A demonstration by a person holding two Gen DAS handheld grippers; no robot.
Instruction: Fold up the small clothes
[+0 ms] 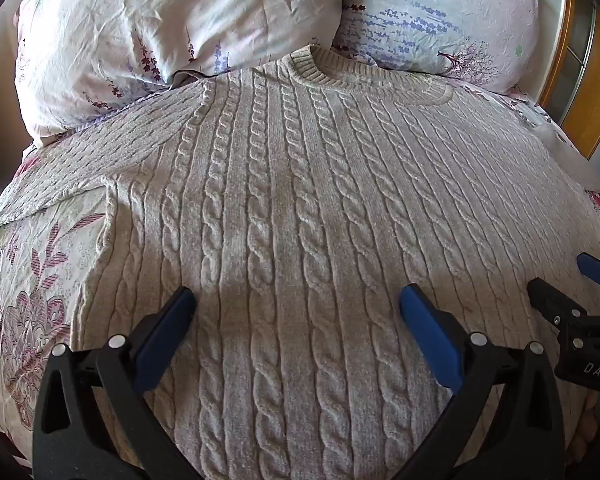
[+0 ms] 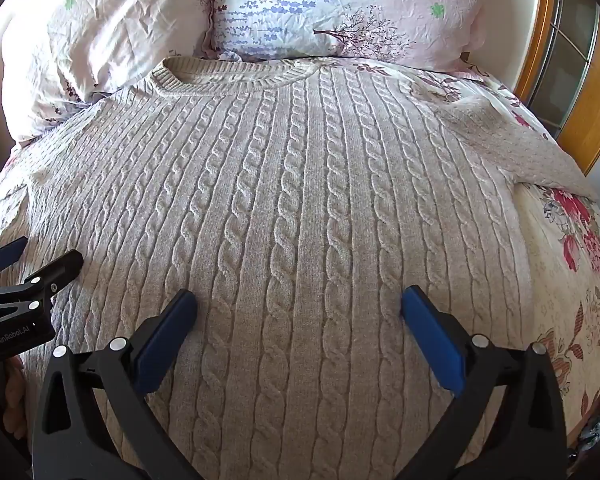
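The left hand-held gripper (image 1: 298, 304) hangs over the lower middle of a cream cable-knit sweater (image 1: 300, 208), its blue-padded fingers (image 1: 164, 332) spread wide with nothing between them. The right hand-held gripper (image 2: 298, 304) hangs just beside it over the same garment, likewise spread wide and empty; its blue pads (image 2: 432, 340) frame a band of knit cables. Each tool shows at the edge of the other's view: the right one at the right border of the left wrist view (image 1: 580, 300), the left one at the left border of the right wrist view (image 2: 24, 276).

The sweater lies flat and face up on a bed, spread over a floral sheet (image 1: 32, 280) printed with purple and pink flowers. Its ribbed round collar (image 1: 340, 72) points away from the cameras and reaches the foot of two pillows. The left pillow (image 1: 160, 20) is pale pink and crumpled; the right pillow (image 2: 340, 12) carries lavender sprigs and a small tree print. One sleeve (image 1: 80, 160) stretches out toward the left side of the bed, the other sleeve (image 2: 520, 148) toward the right, both lying on the sheet. A wooden frame with glass panes (image 2: 572, 60) stands beyond the bed's right edge.
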